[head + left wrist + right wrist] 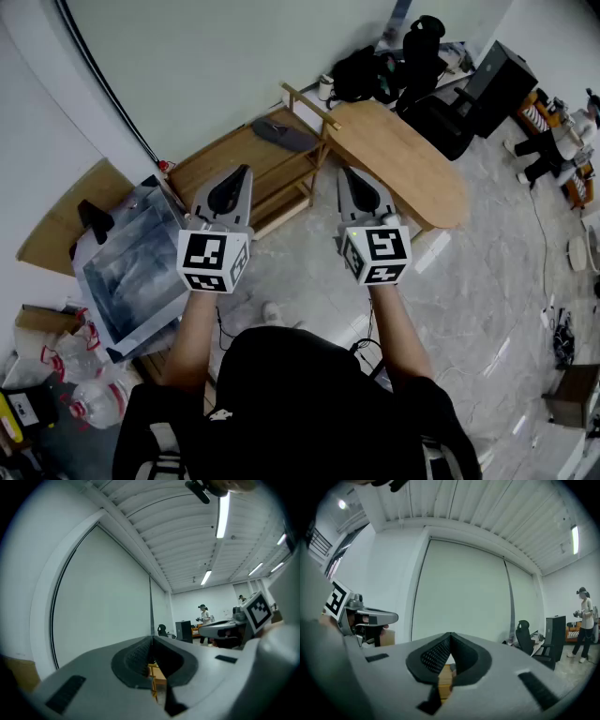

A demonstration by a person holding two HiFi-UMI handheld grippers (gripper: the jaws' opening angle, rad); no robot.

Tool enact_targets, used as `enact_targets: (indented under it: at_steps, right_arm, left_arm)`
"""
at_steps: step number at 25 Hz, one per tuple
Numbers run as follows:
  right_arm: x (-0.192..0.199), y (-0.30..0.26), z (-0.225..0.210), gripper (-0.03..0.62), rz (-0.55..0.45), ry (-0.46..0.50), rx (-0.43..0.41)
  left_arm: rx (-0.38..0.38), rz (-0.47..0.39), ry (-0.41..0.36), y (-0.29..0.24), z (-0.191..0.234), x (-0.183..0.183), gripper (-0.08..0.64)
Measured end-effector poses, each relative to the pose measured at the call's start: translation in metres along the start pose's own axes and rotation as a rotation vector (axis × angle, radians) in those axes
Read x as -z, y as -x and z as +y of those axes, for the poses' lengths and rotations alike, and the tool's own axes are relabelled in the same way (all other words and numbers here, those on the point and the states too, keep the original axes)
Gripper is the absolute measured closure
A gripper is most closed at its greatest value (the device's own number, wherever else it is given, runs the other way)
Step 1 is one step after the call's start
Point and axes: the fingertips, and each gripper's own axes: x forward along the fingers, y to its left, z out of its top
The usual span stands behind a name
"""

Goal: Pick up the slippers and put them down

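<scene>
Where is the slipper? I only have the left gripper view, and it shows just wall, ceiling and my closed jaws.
Observer: In the head view, a dark slipper lies on top of the wooden rack. It is ahead of the left gripper and the right gripper, roughly midway between them.
Operator: Is the right gripper free to take it?
Observer: Yes. The right gripper view shows its jaws together with nothing between them.
Operator: Anything close to the rack?
Observer: A rounded wooden table stands right beside the rack's right end.
</scene>
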Motion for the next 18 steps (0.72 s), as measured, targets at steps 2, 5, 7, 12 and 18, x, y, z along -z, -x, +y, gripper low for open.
enact_targets:
  at_steps: [2,5,7,12,18]
  right_arm:
    - [0.0,0.003,-0.001,0.592,-0.009,-0.016,-0.002]
    - [-0.001,0.005,-0.001,0.592,-0.015,-0.022,-0.006]
    - [-0.002,0.007,0.0,0.592,-0.016,-0.021,-0.011]
    - [0.004,0.016,0.001,0.592,-0.008,-0.028,-0.029]
    - [0.02,0.03,0.002,0.592,0.011,-0.029,-0.045]
  left_arm:
    - [0.002,0.002,0.001,0.0,-0.002,0.0,0.552]
    - [0.003,0.008,0.002,0.001,-0.004,0.002,0.552]
    - [0.003,0.012,0.005,0.002,-0.006,0.002,0.552]
    - [-0.002,0.026,0.006,0.008,-0.016,0.007,0.552]
    - [-0.011,0.033,0.016,0.019,-0.028,0.017,0.552]
